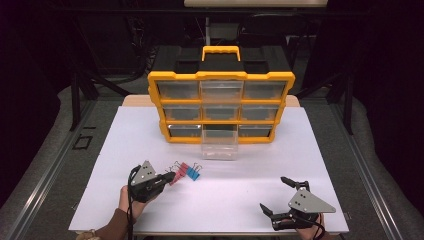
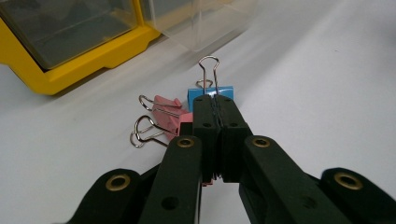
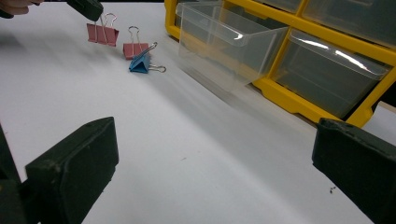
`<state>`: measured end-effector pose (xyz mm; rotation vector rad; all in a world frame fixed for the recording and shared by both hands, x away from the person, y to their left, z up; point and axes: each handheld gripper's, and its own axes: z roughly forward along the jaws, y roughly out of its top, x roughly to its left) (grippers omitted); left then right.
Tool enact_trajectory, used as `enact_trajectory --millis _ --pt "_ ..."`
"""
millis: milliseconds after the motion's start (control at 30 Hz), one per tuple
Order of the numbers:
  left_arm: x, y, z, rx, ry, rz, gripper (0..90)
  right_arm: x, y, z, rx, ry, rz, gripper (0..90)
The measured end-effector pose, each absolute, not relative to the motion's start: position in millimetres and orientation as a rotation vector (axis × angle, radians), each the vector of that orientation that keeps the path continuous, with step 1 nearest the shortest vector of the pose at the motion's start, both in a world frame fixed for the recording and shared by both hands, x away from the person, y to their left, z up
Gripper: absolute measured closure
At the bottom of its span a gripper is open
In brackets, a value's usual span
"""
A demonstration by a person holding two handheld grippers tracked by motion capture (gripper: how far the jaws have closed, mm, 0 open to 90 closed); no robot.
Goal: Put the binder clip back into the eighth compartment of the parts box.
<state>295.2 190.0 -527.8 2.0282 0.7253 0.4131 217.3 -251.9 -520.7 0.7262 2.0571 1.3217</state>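
Note:
Three binder clips lie left of centre on the white table: two pink and one blue (image 1: 193, 173). My left gripper (image 1: 172, 175) is shut on the wire handles of one pink binder clip (image 3: 102, 33), which hangs from its tips at the table's surface. In the left gripper view the black jaws (image 2: 215, 100) are pressed together, with the other pink clip (image 2: 164, 105) to their left and the blue clip (image 2: 210, 91) just beyond. My right gripper (image 1: 273, 192) rests at the front right, open and holding nothing; its pads (image 3: 74, 158) stand far apart.
A yellow organizer (image 1: 220, 75) with clear drawers stands at the back of the table (image 1: 225, 205). Its bottom middle drawer (image 1: 219, 145) is pulled out towards me and looks empty. The table's edges drop to a dark floor on both sides.

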Motion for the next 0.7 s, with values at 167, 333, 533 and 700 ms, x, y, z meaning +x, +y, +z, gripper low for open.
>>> enact_trajectory --millis 167,333,533,700 --pt "296 191 -525 2.016 0.729 0.432 88.5 217 -252 -521 0.725 2.058 1.32 0.0" --pt "297 192 -521 1.996 0.728 0.444 88.5 218 -252 -521 0.725 2.058 1.319 0.0" --pt "299 192 -517 1.986 0.728 0.452 88.5 218 -252 -521 0.724 2.058 1.318 0.0" --pt "300 192 -514 1.967 0.73 0.471 88.5 218 -252 -521 0.73 2.063 1.317 0.0"
